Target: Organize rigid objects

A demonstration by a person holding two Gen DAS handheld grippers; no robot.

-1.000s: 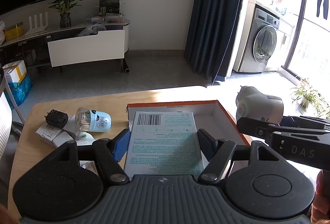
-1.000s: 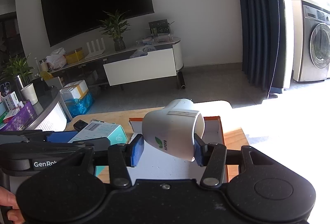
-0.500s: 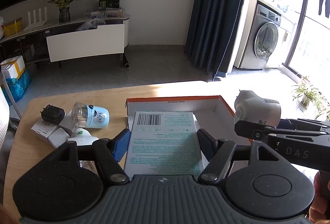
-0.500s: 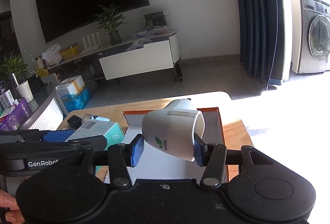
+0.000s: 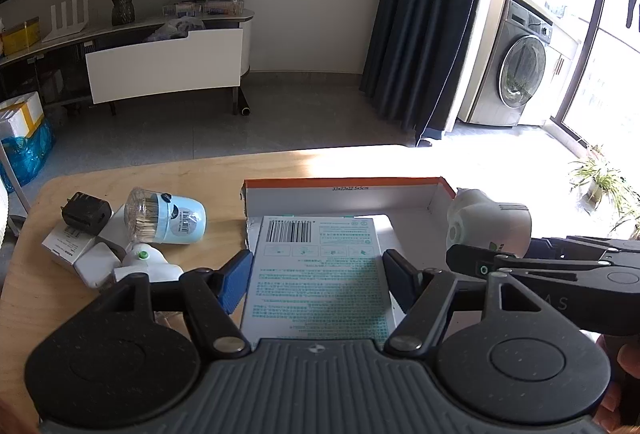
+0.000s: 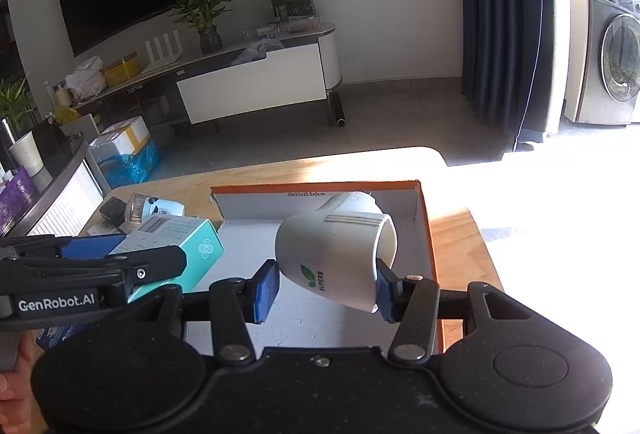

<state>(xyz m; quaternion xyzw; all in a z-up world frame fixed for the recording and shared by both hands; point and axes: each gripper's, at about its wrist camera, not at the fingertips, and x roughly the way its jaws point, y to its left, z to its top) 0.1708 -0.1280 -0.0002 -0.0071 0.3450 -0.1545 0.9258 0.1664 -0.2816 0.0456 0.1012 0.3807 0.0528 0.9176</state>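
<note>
A flat white and teal carton point(image 5: 318, 266) with a barcode sits between the blue pads of my left gripper point(image 5: 316, 276), which is shut on it over the left part of an open orange-rimmed cardboard box point(image 5: 344, 183). In the right wrist view that carton point(image 6: 176, 238) hangs at the left. My right gripper point(image 6: 326, 288) is shut on a white device point(image 6: 334, 254) with a green leaf logo, held over the box point(image 6: 424, 226). From the left wrist view the device point(image 5: 490, 224) is at the box's right wall.
On the wooden table point(image 5: 100, 314) left of the box lie a black charger point(image 5: 86, 212), a pale blue toothpick jar point(image 5: 166, 216) on its side, small white boxes point(image 5: 68, 240) and a white dispenser point(image 5: 146, 262). A person's hand point(image 6: 16, 386) holds the left gripper. Sun glare covers the table's right end.
Both grippers have sunk and moved forward over the box with their loads; the box and table look larger and nearer. Neither grip has changed.
</note>
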